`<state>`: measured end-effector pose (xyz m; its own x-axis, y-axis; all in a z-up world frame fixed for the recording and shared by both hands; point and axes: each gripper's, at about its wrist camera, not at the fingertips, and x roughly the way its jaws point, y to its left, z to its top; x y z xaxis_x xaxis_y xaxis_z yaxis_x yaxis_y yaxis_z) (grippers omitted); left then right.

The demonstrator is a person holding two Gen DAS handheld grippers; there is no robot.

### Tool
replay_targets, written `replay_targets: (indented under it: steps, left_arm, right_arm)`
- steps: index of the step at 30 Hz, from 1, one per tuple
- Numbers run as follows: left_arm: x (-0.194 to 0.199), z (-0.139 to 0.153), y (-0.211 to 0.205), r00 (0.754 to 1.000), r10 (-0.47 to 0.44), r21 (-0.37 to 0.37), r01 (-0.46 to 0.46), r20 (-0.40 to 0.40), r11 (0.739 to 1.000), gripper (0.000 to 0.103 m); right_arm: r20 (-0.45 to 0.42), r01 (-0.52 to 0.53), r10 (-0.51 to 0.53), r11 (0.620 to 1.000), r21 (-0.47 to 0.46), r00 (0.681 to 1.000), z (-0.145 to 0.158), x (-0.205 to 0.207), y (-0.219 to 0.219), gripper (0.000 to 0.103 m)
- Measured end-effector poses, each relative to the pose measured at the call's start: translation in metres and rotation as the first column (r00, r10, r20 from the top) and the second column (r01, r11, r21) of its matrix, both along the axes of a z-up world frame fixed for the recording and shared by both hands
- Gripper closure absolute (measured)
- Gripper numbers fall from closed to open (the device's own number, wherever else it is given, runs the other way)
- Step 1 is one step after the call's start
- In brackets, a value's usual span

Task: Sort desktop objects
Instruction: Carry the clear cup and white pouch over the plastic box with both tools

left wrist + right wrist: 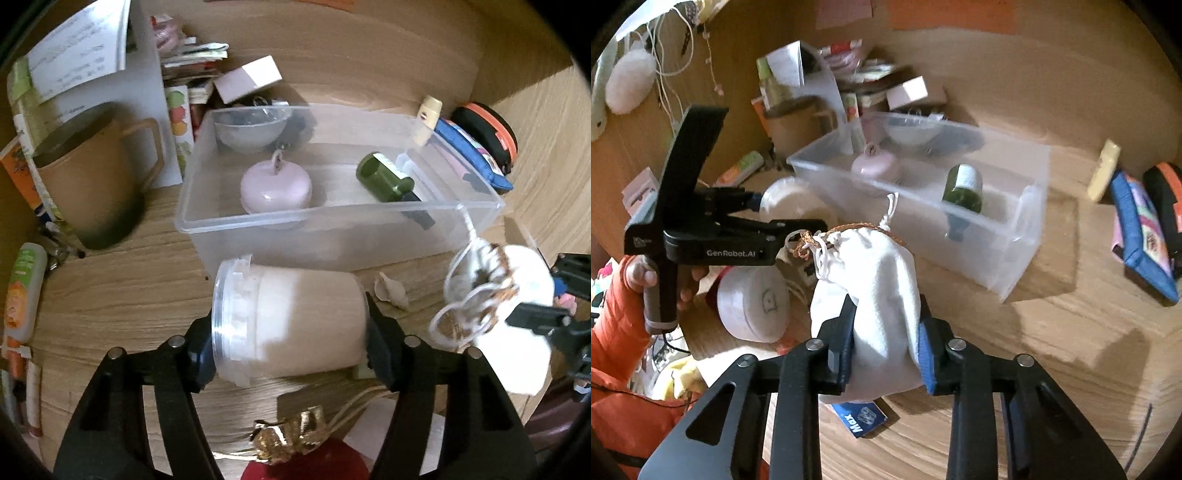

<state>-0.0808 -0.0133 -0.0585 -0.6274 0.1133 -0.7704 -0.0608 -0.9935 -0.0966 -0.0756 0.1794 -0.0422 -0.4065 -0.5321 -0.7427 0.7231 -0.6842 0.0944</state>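
Nearest to me, my right gripper (886,350) is clamped narrow on a white drawstring pouch (871,295), pads squeezing the cloth at mid-body, cord end and its brown braid tie pointing toward the bin. The pouch hangs clear of the wooden desk (1052,350), a blue card (860,417) lying below it. My left gripper (291,343) is at about half width round a lidded tub (295,325) lying on its side, lid to the left; pads look pressed on both ends, so I read it as held (can't confirm it's off the desk). Just past the tub is the clear plastic bin (207,221), already holding a pink round weight (275,188), a green bottle (384,177) on its side and a small bowl (251,129). Further back: brown mug (92,177), stack of booklets, blue case by the wall. Risks, imo: soft cloth can slide out of the right pads if contents shift; loose cords could snag the bin rim or the left tool; the tub's smooth ends may slip or roll, and both tools heading for the bin together could clash.
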Motion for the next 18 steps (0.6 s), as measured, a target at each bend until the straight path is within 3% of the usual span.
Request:
replay_targets:
  steps: [18]
  left_arm:
    - [0.012,0.019,-0.026,0.998,0.053,0.072,-0.050,-0.036,0.996,0.038]
  right_arm:
    - [-0.020,0.055,-0.057,0.993,-0.101,0.998,0.032,-0.008,0.016,0.077]
